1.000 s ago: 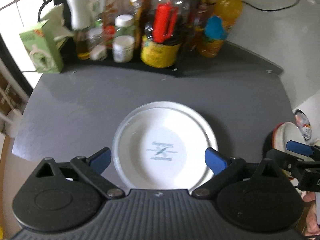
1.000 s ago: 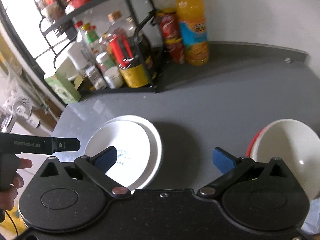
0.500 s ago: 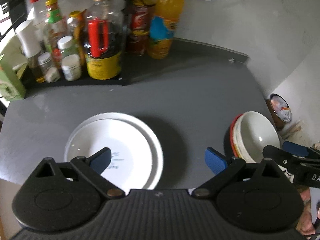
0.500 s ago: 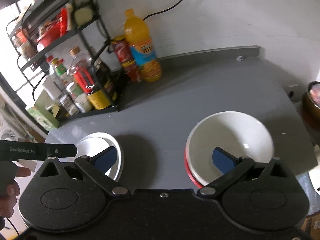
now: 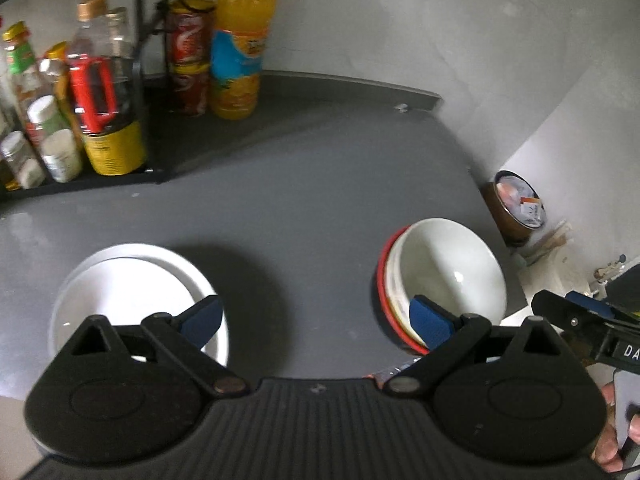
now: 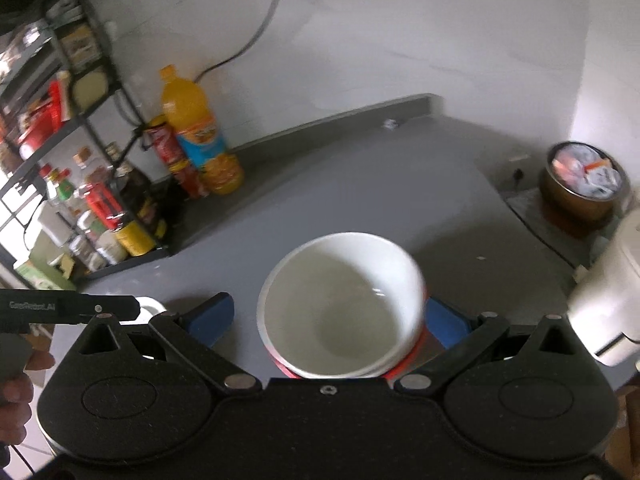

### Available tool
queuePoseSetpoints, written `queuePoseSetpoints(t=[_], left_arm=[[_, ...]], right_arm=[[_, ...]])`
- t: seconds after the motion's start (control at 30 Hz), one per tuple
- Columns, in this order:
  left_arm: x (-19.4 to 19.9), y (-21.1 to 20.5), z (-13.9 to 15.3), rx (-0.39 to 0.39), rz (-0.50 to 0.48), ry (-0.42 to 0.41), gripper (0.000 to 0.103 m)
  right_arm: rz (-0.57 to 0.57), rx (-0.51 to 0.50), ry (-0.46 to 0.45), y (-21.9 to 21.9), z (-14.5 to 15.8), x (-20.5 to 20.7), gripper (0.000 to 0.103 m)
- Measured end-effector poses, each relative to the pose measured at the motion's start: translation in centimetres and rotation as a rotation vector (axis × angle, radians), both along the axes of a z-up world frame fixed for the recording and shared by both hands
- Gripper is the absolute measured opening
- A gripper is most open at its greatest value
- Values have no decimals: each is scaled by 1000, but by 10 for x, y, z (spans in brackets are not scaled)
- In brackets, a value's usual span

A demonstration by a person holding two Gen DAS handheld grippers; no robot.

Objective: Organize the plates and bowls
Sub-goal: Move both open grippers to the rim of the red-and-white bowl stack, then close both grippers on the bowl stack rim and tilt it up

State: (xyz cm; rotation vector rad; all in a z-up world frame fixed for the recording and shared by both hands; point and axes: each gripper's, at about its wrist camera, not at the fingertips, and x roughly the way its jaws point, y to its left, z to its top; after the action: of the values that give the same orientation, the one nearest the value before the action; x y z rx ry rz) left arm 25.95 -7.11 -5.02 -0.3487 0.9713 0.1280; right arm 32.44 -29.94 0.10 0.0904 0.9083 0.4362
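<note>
We are holding both grippers spread wide: the right gripper [image 6: 326,316] straddling the stacked bowls [image 6: 340,304], the left gripper [image 5: 316,320] hovering empty, white plates [image 5: 132,280] at nine o'clock.

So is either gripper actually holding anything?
No. Both are open: the right gripper straddles the bowls without closing; the left gripper holds nothing.
</note>
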Motion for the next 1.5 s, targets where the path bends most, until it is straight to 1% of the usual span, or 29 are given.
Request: queuePoseSetpoints(t=[0.17,0.23,0.3,0.4,0.53,0.73,0.87,0.93,1.0,1.03,1.1,1.13,1.2,1.23,1.3,1.33,1.37,1.4,1.43,1.5], left_arm=[[22,-18,-11,-18,-29,10,99],[30,-26,-17,-26,-49,15,99],[38,-33,-23,-30,-64,19,98],[52,-39,-37,-49,-83,40,96],[67,-44,-55,-47,-83,61,96],[90,-49,-78,-80,-84,76,92],[107,-54,-94,-103,-83,108,85],[111,-54,-102,-113,-71,126,81],[116,-54,-110,-131,-66,144,71],[118,-54,-113,-138,-64,153,69],[120,-53,-120,-148,-51,167,61],[122,-53,-123,-155,-43,173,59],[123,-51,-128,-171,-25,182,49],[123,-49,-130,-177,-16,188,46],[123,-47,-134,-183,-9,192,38],[123,-46,-136,-188,-5,197,35],[123,-45,-139,-199,0,202,31],[123,-42,-141,-223,5,204,28],[123,-40,-143,-244,13,206,28],[122,-38,-143,-248,17,204,27]], right_arm=[[-57,5,27,-24,-11,10,103],[-73,16,54,-30,-19,17,102],[-82,22,86,-35,-29,23,98],[-89,23,124,-37,-42,30,94],[-85,24,162,-37,-57,42,93],[-91,28,217,-37,-78,61,91],[-73,42,266,-34,-93,74,88],[-68,35,292,-33,-102,81,84],[-64,36,318,-32,-110,87,76],[-60,34,330,-31,-113,89,74],[-48,33,341,-28,-118,92,70],[-37,34,344,-27,-120,94,70],[-24,33,355,-25,-125,97,65],[-18,32,360,-24,-127,100,63],[-9,26,374,-22,-133,103,54],[-3,25,384,-22,-137,104,50],[4,26,393,-21,-139,105,38],[16,35,406,-20,-142,106,32],[21,38,404,-19,-143,106,32],[36,24,395,-17,-141,105,31]])
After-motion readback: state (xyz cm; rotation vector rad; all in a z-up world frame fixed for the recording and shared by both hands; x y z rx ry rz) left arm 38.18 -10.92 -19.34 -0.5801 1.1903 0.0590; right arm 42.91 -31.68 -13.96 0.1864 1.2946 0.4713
